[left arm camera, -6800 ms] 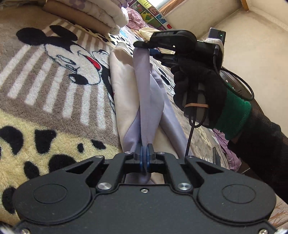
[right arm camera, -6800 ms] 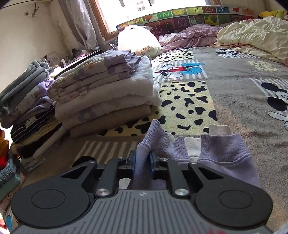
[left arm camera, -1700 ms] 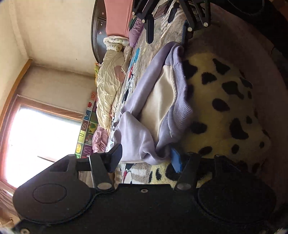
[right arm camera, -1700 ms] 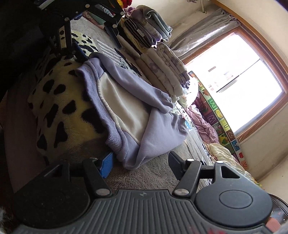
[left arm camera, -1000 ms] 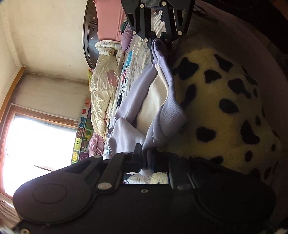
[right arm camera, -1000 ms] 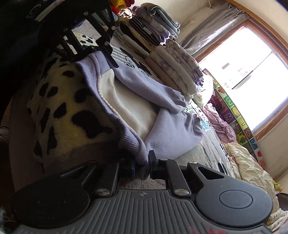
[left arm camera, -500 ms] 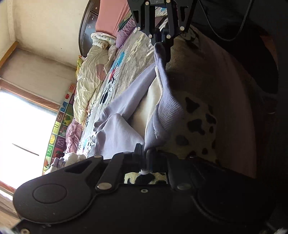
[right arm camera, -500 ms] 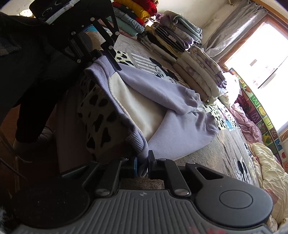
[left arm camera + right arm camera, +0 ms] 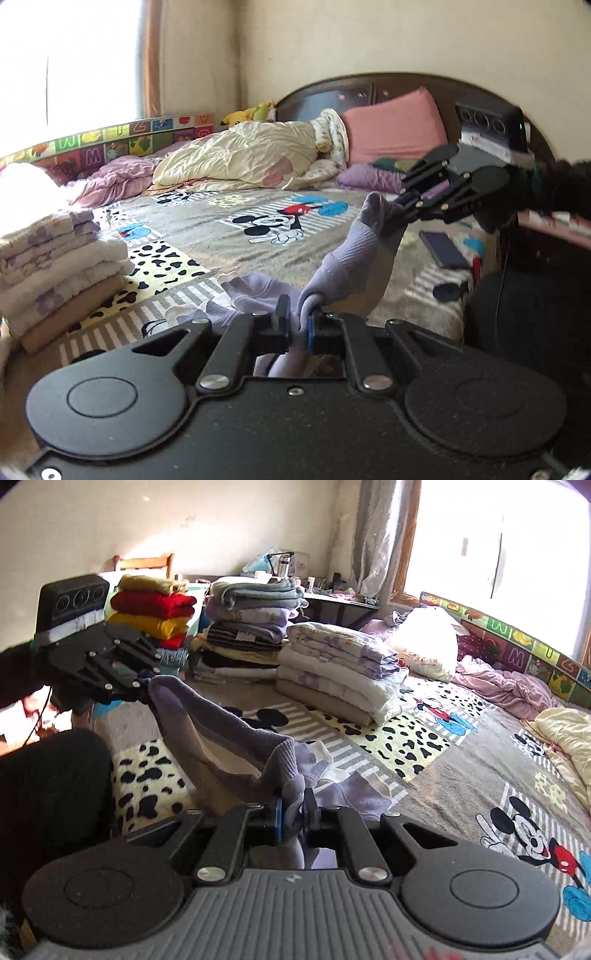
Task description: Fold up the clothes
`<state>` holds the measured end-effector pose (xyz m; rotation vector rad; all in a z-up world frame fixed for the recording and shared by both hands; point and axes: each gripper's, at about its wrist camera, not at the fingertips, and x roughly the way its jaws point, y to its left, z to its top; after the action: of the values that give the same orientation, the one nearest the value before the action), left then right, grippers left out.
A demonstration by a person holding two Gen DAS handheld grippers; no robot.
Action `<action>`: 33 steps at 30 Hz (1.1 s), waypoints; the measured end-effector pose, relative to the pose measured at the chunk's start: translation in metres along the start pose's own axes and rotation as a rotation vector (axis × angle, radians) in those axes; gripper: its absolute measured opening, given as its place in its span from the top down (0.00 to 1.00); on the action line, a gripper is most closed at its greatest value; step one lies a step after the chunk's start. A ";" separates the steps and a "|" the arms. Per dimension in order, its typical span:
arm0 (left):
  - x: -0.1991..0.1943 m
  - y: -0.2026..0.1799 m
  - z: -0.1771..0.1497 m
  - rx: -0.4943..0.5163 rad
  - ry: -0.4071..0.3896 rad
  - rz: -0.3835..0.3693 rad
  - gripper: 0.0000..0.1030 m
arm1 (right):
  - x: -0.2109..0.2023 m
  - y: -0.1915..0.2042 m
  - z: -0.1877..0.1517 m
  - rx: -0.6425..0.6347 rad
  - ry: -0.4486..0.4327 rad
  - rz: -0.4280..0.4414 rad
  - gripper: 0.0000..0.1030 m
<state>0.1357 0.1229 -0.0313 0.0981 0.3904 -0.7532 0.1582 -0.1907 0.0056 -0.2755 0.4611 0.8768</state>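
Left gripper (image 9: 295, 325) and right gripper (image 9: 291, 818) each clench the lilac sweatshirt's (image 9: 347, 254) ribbed hem, raised; final fold pending; folded stacks (image 9: 332, 672) lie far.

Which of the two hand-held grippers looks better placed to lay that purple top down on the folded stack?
Probably the left hand-held gripper: both clamp the purple top's hem, but the folded stack sits on its side.

Lilac/cream sweatshirt (image 9: 236, 738), grey cartoon-mouse blanket (image 9: 461, 775) w/ cow-spot patches.
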 end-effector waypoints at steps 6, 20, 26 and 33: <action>0.043 0.080 -0.004 -0.455 -0.088 0.008 0.93 | 0.063 -0.090 0.004 0.342 -0.036 0.076 0.89; 0.107 0.172 -0.055 -0.935 -0.030 0.029 0.94 | 0.187 -0.200 -0.066 0.826 -0.120 0.165 0.88; 0.104 0.189 -0.059 -0.982 -0.027 0.222 0.60 | 0.193 -0.201 -0.079 0.862 -0.127 0.066 0.84; 0.070 0.149 -0.026 -0.637 -0.083 0.231 0.58 | 0.135 -0.133 -0.051 0.555 -0.243 -0.114 0.61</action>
<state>0.2756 0.1927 -0.0895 -0.4782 0.5138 -0.3775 0.3236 -0.2029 -0.0991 0.3088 0.4386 0.6305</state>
